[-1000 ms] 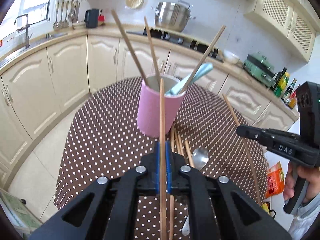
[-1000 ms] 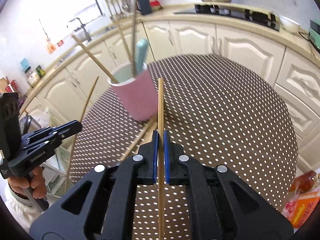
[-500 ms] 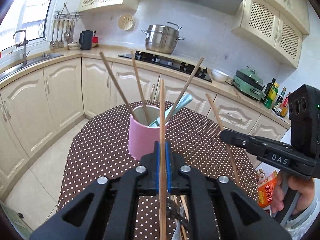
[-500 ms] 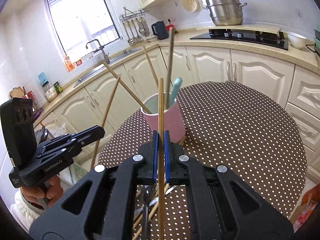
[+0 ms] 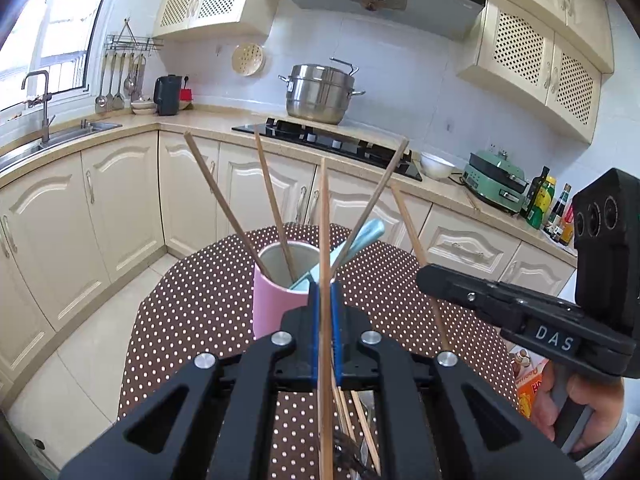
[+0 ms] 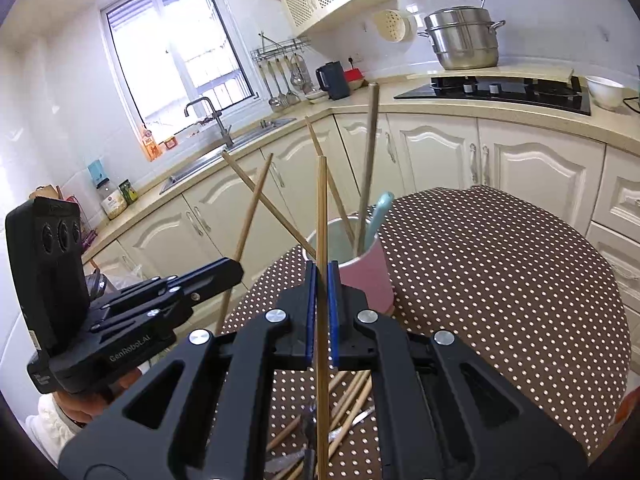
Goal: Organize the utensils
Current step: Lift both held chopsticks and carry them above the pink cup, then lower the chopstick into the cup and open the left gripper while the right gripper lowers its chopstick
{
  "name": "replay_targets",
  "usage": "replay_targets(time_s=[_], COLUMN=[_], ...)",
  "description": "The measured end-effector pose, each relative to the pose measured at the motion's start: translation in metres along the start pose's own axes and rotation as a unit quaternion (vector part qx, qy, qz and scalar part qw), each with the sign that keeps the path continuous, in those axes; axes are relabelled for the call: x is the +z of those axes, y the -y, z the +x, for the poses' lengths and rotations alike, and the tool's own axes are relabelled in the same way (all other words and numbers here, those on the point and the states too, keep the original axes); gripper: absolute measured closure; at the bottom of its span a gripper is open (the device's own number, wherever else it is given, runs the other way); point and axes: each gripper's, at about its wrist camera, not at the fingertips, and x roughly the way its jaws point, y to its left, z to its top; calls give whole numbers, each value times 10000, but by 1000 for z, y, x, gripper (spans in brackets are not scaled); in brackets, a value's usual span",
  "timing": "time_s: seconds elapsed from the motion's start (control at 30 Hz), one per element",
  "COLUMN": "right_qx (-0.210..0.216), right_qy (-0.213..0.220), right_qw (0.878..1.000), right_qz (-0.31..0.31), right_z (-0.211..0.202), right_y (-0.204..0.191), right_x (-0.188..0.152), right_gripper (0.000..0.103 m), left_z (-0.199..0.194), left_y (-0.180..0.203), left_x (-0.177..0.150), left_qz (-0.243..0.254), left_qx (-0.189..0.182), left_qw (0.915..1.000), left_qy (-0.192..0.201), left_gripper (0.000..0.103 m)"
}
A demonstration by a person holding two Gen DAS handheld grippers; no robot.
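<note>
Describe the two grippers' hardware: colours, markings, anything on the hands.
Both are matte black with blue finger pads and silver pivot screws. The left gripper reads "GenRobot.AI", the right gripper "DAS". Each has a black box with three round lenses. White knit sleeve on left hand; no cables visible.

The cup stands on the table near its middle, three chopsticks and a spoon in it, loose chopsticks on the table before it, toward the near edge, beneath both tongs.
</note>
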Motion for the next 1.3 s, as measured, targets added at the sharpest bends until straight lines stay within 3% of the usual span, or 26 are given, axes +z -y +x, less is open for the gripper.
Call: replay_targets(time_s=[0.63,0.87,1.1,1.3], right_qx=[80,166,300,341], right_qy=[938,1361,1705,2178], right_qw=[9955,9903,9848,9754], right_qz=[97,202,125,53], right_z=[10,14,20,25], right_y=[3,11,13,7], right_x=[21,28,38,50], right_gripper=[97,97,97,97], left_z=[20,31,34,34], left_y=[-11,-15,-20,-19], left_x=[24,37,47,56], left_qz=[-36,-12,-43,-81], left_qx=[-68,-262,-447,-398], left_qw=[9982,9954,9872,9709], left_qy=[598,923,1534,2361], left_gripper=[98,98,98,98])
